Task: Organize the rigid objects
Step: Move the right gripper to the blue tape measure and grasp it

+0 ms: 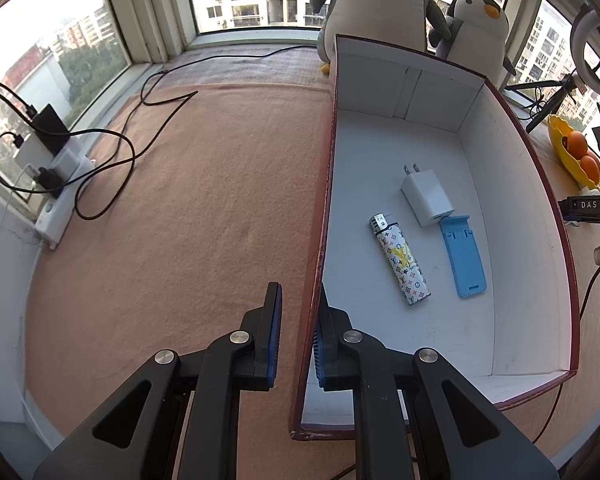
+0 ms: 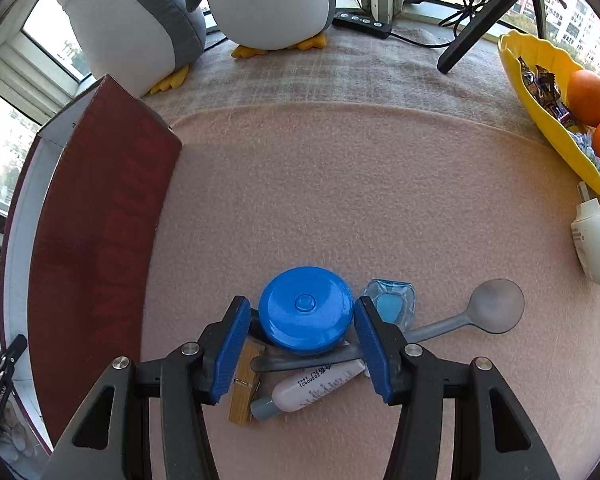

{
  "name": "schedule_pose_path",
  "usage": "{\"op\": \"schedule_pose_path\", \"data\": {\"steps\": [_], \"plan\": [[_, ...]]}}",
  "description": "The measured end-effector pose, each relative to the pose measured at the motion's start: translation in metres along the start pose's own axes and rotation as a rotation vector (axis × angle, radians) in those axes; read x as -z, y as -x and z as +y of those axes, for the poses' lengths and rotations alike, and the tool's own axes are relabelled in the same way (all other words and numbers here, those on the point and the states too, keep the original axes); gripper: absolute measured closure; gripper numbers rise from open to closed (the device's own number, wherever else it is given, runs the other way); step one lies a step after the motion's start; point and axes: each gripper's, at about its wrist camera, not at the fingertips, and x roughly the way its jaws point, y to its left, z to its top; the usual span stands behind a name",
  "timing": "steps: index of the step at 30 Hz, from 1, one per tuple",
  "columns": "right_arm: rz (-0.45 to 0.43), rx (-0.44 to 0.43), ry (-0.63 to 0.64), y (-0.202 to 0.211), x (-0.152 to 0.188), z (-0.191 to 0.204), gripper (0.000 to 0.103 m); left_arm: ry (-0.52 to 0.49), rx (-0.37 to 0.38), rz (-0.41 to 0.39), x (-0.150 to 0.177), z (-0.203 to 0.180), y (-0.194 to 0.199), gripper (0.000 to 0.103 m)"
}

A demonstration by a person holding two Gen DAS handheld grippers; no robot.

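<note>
A red box with a white inside [image 1: 380,148] holds a patterned lighter [image 1: 400,258], a white charger [image 1: 426,198] and a blue phone stand [image 1: 464,258]. My left gripper [image 1: 299,292] straddles the box's left wall. Its right pad lies against the wall and a narrow gap shows at the left pad. On the carpet right of the box [image 2: 100,248] lies a pile: a blue round tape measure [image 2: 306,310], a grey spoon [image 2: 498,306], a white tube [image 2: 320,384], a wooden clothespin [image 2: 244,384] and a pale blue case [image 2: 392,304]. My right gripper [image 2: 301,304] stands open around the tape measure, its pads just off the rim.
Two plush penguins [image 2: 260,4] stand behind the box by the window. A yellow bowl [image 2: 540,92] with oranges and a white plug-in device [image 2: 596,244] sit at the right. A power strip with cables [image 1: 60,184] lies at the left, a tripod [image 2: 476,28] at the back.
</note>
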Motion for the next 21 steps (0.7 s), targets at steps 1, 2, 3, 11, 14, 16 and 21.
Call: {"op": "schedule_pose_path", "data": {"steps": [1, 2, 3, 11, 14, 16, 21], "plan": [[0.005, 0.011, 0.008, -0.002, 0.000, 0.002, 0.053, 0.000, 0.000, 0.001, 0.000, 0.000, 0.000, 0.090], [0.015, 0.023, 0.016, -0.005, -0.001, 0.005, 0.053, 0.000, 0.000, 0.000, 0.000, 0.000, 0.000, 0.090], [0.020, 0.028, 0.024, -0.007, -0.001, 0.006, 0.053, 0.000, 0.001, 0.000, 0.000, 0.000, 0.000, 0.090], [0.003, 0.038, 0.009, -0.010, -0.003, 0.007, 0.057, -0.002, 0.005, 0.001, 0.000, 0.002, -0.002, 0.090], [-0.015, 0.036, -0.005, -0.006, 0.001, 0.006, 0.057, -0.002, 0.008, 0.001, 0.000, 0.002, -0.003, 0.090], [-0.033, 0.034, -0.019, 0.000, 0.007, 0.003, 0.057, -0.001, 0.010, 0.001, 0.000, 0.002, -0.003, 0.090], [-0.092, 0.033, -0.041, 0.020, 0.021, 0.002, 0.057, -0.003, 0.016, -0.003, -0.001, 0.002, -0.003, 0.090]]}}
